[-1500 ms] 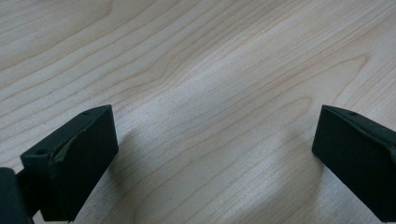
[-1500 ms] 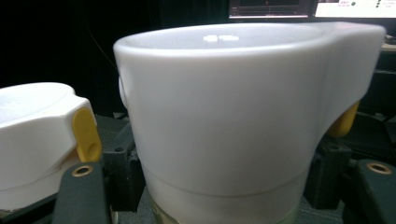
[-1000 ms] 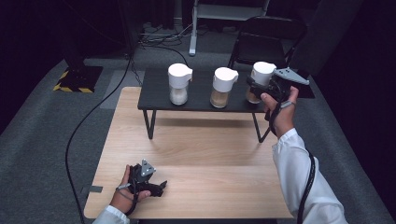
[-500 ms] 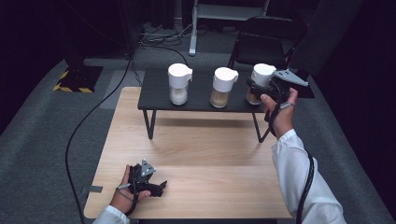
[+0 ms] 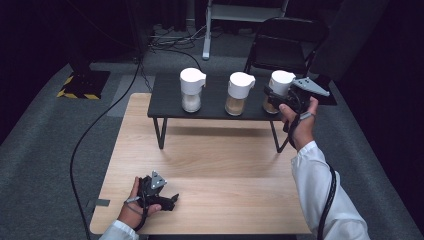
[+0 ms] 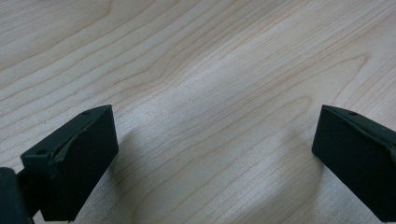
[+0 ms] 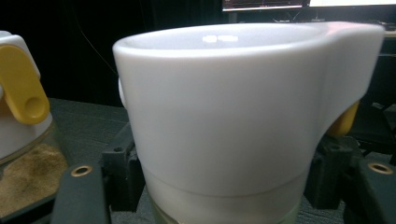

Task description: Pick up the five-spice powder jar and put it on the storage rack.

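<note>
Three jars with white lids stand in a row on a low black table (image 5: pixel 165 102): a left jar (image 5: pixel 192 90), a middle jar (image 5: pixel 239 92) and a right jar (image 5: pixel 280 82). My right gripper (image 5: pixel 272 97) reaches in level from the right and is shut on the right jar just below its lid. In the right gripper view the white lid (image 7: pixel 224 116) sits between the black jaws of that gripper (image 7: pixel 219 186), and the middle jar (image 7: pixel 18 107) with a yellow flap shows at the left. My left gripper (image 5: pixel 170 200) rests on the wooden table (image 5: pixel 215 160), open and holding nothing (image 6: pixel 215 140).
The black table stands on the far half of the wooden table. A black chair (image 5: pixel 287 45) stands behind it on the grey carpet. A black cable (image 5: pixel 85 140) runs along the floor at the left. Bare wood lies between the two hands.
</note>
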A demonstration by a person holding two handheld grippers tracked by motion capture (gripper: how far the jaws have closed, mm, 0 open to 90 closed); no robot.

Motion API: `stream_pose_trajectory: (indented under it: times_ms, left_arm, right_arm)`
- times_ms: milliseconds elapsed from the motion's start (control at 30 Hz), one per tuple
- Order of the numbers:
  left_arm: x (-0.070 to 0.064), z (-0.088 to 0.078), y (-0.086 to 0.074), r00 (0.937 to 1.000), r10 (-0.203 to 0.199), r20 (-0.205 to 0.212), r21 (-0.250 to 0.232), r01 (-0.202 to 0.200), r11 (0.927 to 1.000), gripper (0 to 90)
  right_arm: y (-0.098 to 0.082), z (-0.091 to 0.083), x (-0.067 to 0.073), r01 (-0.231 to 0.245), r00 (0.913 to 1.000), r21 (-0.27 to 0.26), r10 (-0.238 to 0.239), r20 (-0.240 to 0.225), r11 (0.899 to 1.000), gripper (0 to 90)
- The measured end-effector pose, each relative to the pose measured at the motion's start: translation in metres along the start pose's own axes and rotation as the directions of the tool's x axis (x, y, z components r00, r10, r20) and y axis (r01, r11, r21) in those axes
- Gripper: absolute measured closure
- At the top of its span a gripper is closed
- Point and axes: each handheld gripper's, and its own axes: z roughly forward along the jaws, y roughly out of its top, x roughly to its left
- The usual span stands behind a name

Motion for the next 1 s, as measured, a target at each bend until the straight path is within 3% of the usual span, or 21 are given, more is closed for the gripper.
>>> stream_pose_trajectory:
  times_ms: [500, 600, 933, 1000]
  left_arm:
    - [0.0004, -0.0004, 0.0002, 1.0000, 0.007, 0.001, 0.002, -0.007, 1.0000, 0.2]
    - [0.0004, -0.0004, 0.0001, 1.0000, 0.006, 0.001, 0.002, -0.006, 1.0000, 0.2]
    - [0.0003, -0.0003, 0.0001, 1.0000, 0.005, 0.000, 0.002, -0.005, 1.0000, 0.2]
    - [0.0004, -0.0003, 0.0000, 1.0000, 0.005, 0.001, 0.001, -0.005, 1.0000, 0.2]
  right_arm:
    - [0.0041, 0.0036, -0.0082, 0.007, 0.9998, 0.043, -0.006, -0.021, 0.999, 20.5]
    - [0.0019, 0.0037, -0.0061, 0.023, 0.9997, 0.039, -0.022, -0.009, 0.999, 12.5]
    - [0.0030, 0.0031, -0.0041, 0.067, 0.9978, 0.045, -0.067, -0.001, 0.997, 3.6]
    - [0.0021, 0.0022, -0.0002, 0.091, 0.9956, 0.037, -0.092, 0.020, 0.995, 2.9]
